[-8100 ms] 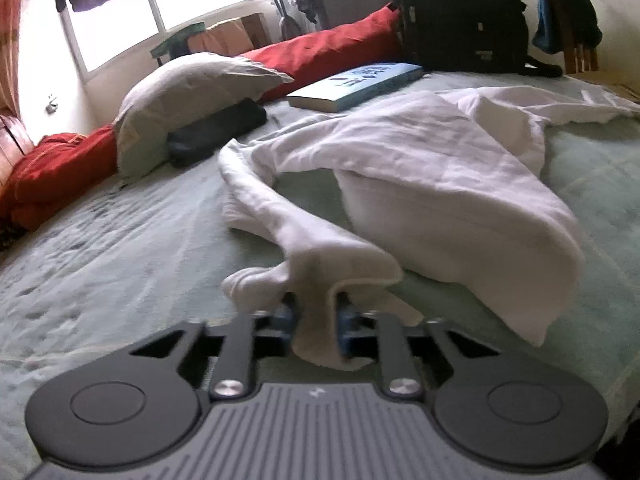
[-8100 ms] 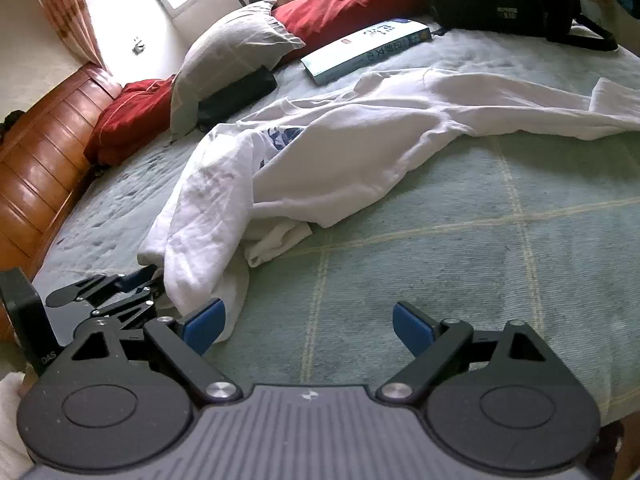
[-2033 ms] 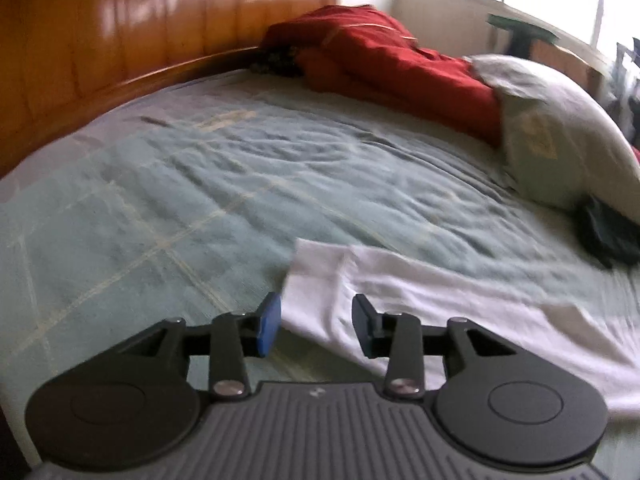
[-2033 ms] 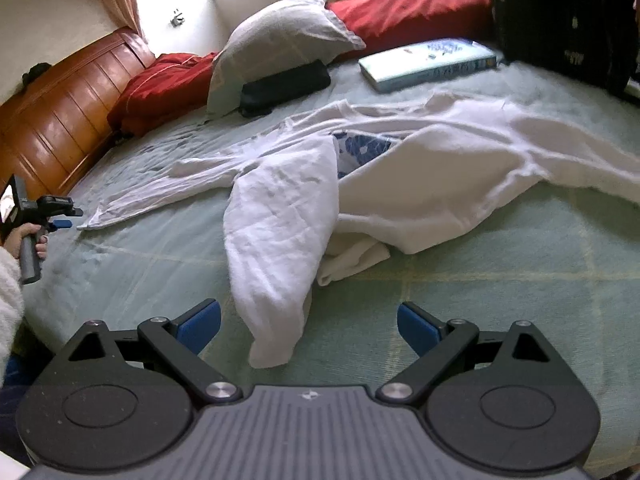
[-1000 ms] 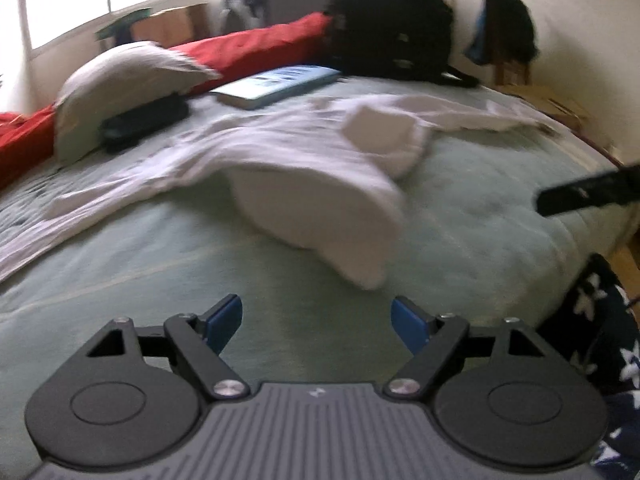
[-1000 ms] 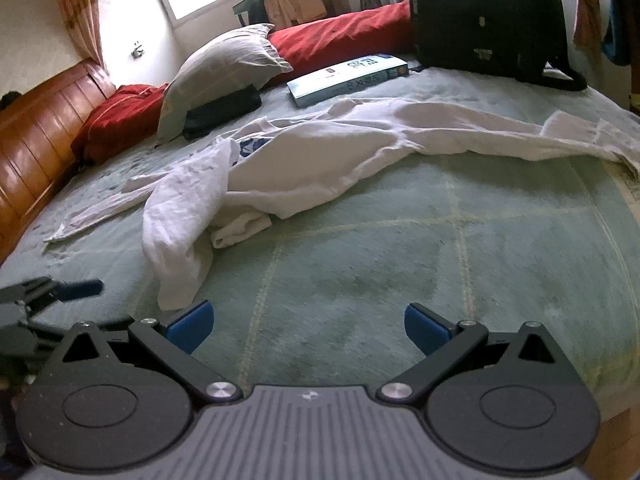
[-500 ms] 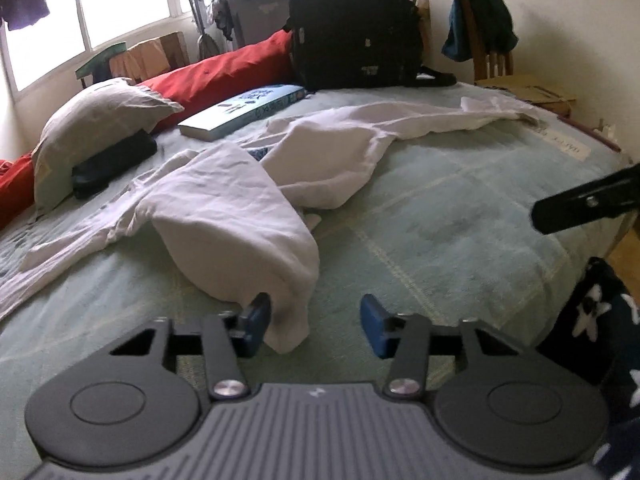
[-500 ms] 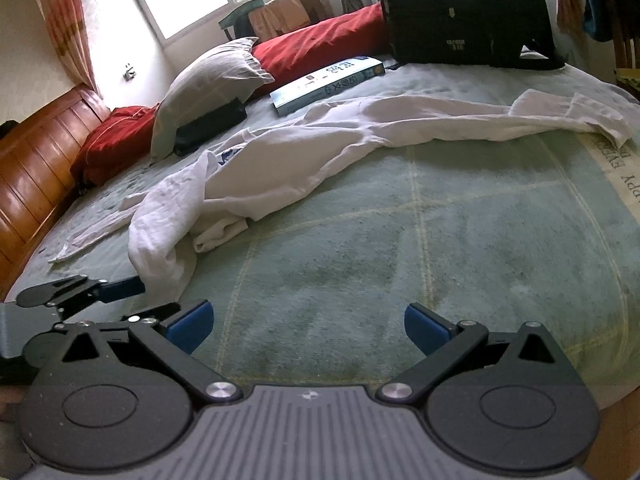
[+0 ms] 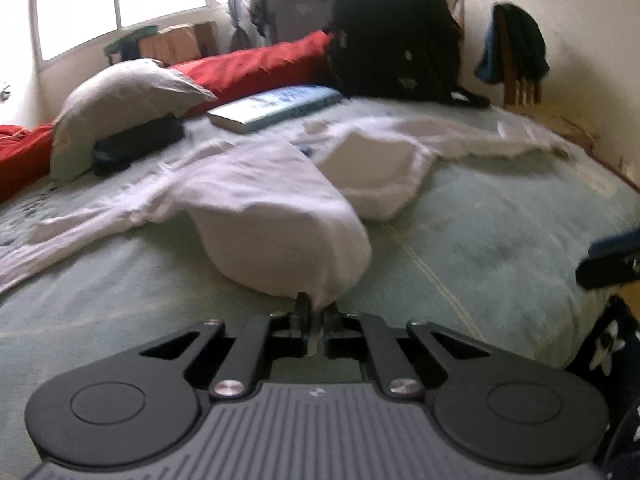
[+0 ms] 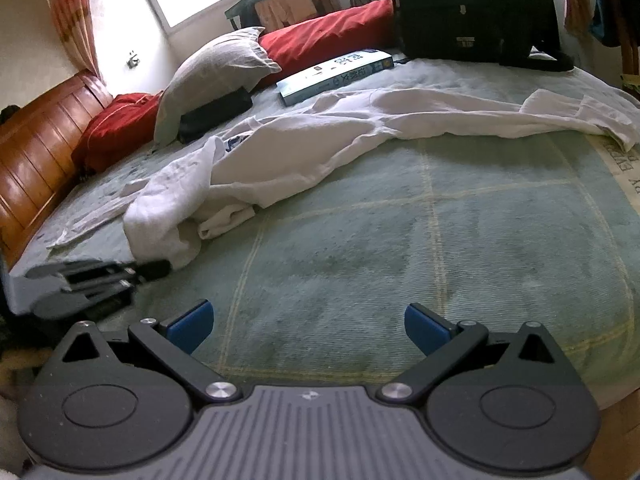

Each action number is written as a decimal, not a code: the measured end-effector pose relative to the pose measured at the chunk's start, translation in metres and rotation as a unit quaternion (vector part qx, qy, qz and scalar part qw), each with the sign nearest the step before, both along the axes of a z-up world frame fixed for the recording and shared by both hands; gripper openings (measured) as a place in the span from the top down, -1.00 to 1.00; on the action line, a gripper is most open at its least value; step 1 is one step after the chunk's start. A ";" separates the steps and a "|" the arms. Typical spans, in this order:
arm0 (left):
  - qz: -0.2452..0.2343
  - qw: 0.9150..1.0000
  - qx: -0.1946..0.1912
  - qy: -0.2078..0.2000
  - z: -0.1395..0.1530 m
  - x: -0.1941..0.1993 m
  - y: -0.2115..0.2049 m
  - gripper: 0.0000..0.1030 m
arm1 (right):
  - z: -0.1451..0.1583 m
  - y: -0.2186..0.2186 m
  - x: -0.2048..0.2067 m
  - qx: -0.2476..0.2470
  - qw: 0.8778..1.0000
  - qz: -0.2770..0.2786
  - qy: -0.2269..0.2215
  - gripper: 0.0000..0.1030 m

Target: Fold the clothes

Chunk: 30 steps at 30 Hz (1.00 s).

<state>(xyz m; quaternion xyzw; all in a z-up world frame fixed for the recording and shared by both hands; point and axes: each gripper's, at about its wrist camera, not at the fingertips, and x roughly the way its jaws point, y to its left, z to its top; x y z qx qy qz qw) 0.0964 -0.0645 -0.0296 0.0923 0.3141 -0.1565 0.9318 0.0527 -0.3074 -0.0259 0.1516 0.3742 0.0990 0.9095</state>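
Left wrist view: the left tool is closed on the near hem of the white garment, which lies crumpled across the green bed, with a book beyond. Right wrist view: the right tool is wide open and empty above bare bedding, the white garment spread at the far left.

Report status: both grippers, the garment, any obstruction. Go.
Left hand-held gripper shut on near hem of crumpled white long-sleeved cotton shirt. Right hand-held gripper open, holding nothing, over green bedspread. No obstruction around the shirt.
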 end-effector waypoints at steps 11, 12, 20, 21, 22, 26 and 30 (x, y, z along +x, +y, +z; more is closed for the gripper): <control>0.074 0.997 -0.027 -0.010 0.013 0.020 0.071 0.93 | -0.002 0.019 0.008 -0.020 1.000 0.010 0.014 -1.00; 0.079 0.996 -0.027 -0.008 0.012 0.024 0.078 0.93 | -0.002 0.019 0.010 -0.023 1.000 0.009 0.015 -1.00; 0.125 0.991 -0.032 0.026 -0.005 0.061 0.116 0.92 | 0.007 0.026 0.013 -0.044 0.999 0.009 -0.005 -1.00; 0.123 0.992 -0.032 0.026 -0.006 0.061 0.117 0.92 | 0.008 0.027 0.013 -0.047 0.999 0.009 -0.008 -1.00; 0.121 0.992 -0.031 0.025 -0.006 0.061 0.117 0.91 | 0.009 0.028 0.013 -0.049 0.999 0.009 -0.011 -1.00; 0.124 0.991 -0.032 0.030 -0.010 0.061 0.124 0.84 | 0.005 0.029 0.025 -0.023 0.999 0.028 -0.019 -0.94; 0.129 0.990 -0.031 0.037 -0.014 0.062 0.130 0.75 | -0.002 0.032 0.042 0.000 0.998 0.056 -0.022 -0.49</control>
